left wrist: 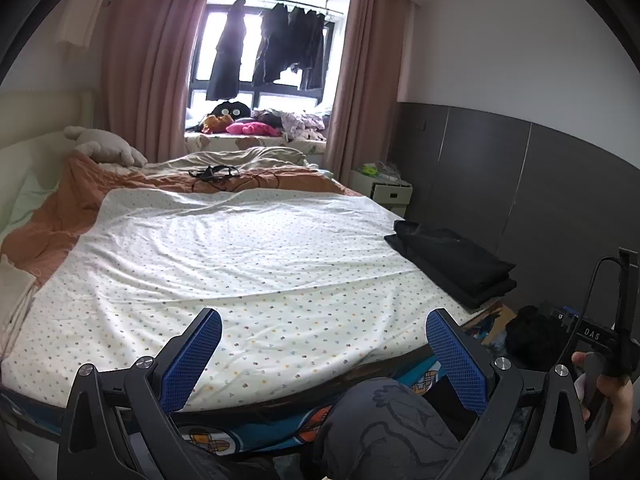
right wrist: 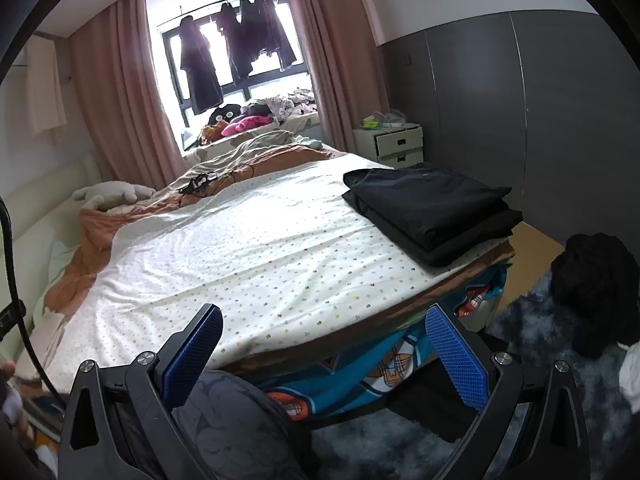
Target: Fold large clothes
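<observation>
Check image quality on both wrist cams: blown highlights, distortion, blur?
Left wrist: window blown out, hanging clothes silhouetted, black vignette in corners. Right wrist: same overexposed window, bed edge bowed by fisheye, folded black clothes sharp.

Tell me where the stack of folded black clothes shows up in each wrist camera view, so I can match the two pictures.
Left wrist view: the stack of folded black clothes lies at the right edge of the bed, right of centre.
Right wrist view: the same stack sits upper right, on the bed's near right corner.
Shared landmark: the white bedside drawer cabinet stands beyond the stack in both.
</observation>
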Action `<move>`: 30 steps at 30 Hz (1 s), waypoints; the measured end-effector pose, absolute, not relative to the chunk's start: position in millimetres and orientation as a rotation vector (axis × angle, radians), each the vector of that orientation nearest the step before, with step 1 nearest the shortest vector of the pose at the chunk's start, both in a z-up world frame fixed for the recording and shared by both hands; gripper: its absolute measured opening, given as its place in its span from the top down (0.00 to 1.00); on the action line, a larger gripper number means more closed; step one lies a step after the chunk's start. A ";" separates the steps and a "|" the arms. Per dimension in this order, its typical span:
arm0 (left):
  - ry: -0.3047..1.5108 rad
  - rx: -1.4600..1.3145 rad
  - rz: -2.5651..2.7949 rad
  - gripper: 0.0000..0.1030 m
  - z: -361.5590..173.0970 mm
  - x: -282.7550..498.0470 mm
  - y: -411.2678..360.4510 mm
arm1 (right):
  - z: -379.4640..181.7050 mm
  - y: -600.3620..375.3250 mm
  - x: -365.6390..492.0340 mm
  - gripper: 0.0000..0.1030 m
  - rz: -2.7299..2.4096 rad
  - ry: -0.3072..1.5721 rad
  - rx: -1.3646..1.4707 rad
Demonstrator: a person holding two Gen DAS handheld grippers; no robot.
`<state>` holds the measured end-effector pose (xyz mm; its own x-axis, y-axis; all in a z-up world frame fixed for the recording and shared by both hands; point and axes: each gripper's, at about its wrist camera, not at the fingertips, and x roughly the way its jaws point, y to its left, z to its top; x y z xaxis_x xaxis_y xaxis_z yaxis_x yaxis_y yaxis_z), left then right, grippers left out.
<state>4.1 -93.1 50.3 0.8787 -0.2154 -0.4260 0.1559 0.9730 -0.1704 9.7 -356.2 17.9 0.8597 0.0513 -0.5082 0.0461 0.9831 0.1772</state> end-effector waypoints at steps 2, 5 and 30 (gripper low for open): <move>0.458 -0.135 -0.195 0.01 49.9 3.9 -93.3 | 18.6 -356.2 10.2 0.01 0.002 0.539 0.187; 0.457 -0.137 -0.195 0.01 50.4 2.5 -93.2 | 18.9 -356.4 9.7 0.01 0.002 0.536 0.185; 0.422 -0.128 -0.161 0.01 61.9 -16.0 -93.9 | 24.7 -352.4 0.7 0.01 -0.008 0.493 0.198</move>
